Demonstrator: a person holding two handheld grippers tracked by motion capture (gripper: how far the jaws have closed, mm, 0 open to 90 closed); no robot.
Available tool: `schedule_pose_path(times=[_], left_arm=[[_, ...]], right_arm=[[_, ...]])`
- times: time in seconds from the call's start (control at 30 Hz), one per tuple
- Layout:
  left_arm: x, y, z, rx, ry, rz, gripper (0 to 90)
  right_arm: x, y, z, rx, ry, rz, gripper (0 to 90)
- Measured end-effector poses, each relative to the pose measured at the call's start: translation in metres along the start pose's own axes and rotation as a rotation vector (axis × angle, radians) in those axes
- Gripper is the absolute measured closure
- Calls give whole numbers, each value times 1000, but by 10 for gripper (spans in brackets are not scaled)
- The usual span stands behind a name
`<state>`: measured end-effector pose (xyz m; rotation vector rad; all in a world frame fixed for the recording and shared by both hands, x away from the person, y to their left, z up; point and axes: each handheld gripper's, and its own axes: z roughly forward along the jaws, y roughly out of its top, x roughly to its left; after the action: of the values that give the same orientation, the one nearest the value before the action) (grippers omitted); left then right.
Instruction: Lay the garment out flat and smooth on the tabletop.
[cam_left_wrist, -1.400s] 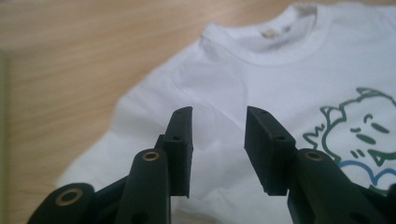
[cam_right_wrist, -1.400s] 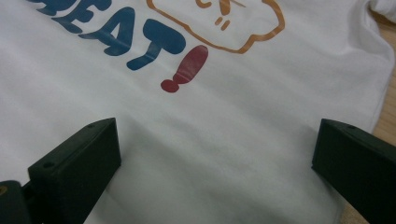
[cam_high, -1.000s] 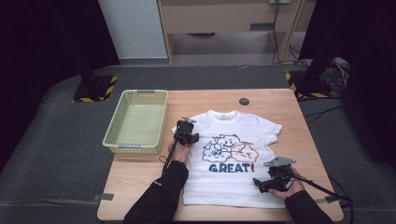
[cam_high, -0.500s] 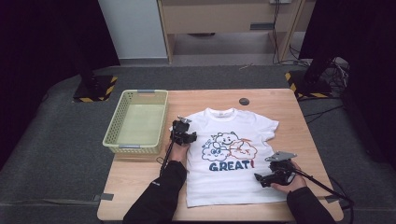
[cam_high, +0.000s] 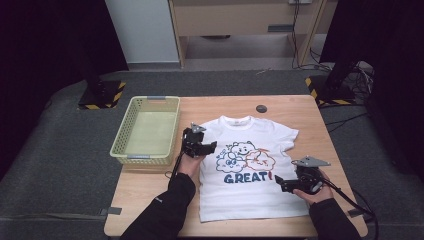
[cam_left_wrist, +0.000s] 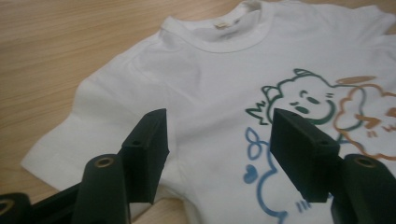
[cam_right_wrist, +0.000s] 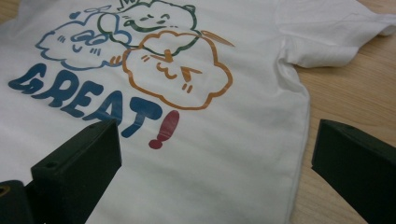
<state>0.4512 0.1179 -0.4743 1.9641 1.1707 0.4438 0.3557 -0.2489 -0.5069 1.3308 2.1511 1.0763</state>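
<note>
A white T-shirt (cam_high: 250, 150) with cartoon clouds and the word "GREAT!" lies flat, face up, on the wooden table (cam_high: 145, 195). My left gripper (cam_high: 209, 148) hovers over the shirt's left sleeve and points right. Its jaws have just been opening, and nothing is between them; in the left gripper view the gripper (cam_left_wrist: 219, 126) stands above the shirt (cam_left_wrist: 205, 79). My right gripper (cam_high: 279, 182) hangs over the shirt's lower right side. In the right gripper view the gripper (cam_right_wrist: 217, 140) is wide open over the shirt (cam_right_wrist: 224, 154) near its side seam.
A pale green plastic basket (cam_high: 147, 102) stands at the table's left edge, close to my left hand. A small black disc (cam_high: 261, 108) lies near the table's far edge, beyond the collar. Bare wood (cam_right_wrist: 355, 88) shows right of the shirt.
Both grippers have lifted a little off the shirt. The left one drew slightly back toward the sleeve with its jaws spreading. The shirt has stayed flat.
</note>
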Motion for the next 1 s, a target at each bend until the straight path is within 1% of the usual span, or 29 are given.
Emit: schedule_pose_path(times=[0.07,0.1,0.2,0.3,0.4,0.47,0.5,0.53,0.63,0.77,0.9,1.0], left_arm=[[-4,-3,-6,-2,-18,8,338],[-6,-5,-9,1,-28,16,336],[-11,-10,-18,15,-60,30,299],[-14,-16,-26,7,-81,35,269],[-17,-22,-34,9,-76,46,183],[-18,-27,-38,22,-77,59,163],[-18,-29,-39,32,-73,60,150],[-18,-32,-40,42,-72,59,134],[-19,-38,-43,65,-83,56,119],[-22,-47,-49,104,-78,94,94],[-21,-58,-61,106,-63,115,86],[-18,-68,-70,109,-55,123,79]], right_arm=[[0,0,0,9,-14,1,15],[-1,-1,-1,11,-23,-5,15],[-2,-1,-2,9,-36,1,15],[-5,-2,-4,3,-48,6,15],[-8,-4,-5,8,-65,9,15],[-10,-6,-6,15,-73,16,15],[-11,-7,-7,16,-77,12,15],[-12,-8,-8,18,-80,20,16],[-16,-11,-10,20,-91,28,17],[-21,-16,-11,30,-111,41,17],[-26,-19,-12,35,-123,69,22],[-27,-21,-13,33,-135,74,24]])
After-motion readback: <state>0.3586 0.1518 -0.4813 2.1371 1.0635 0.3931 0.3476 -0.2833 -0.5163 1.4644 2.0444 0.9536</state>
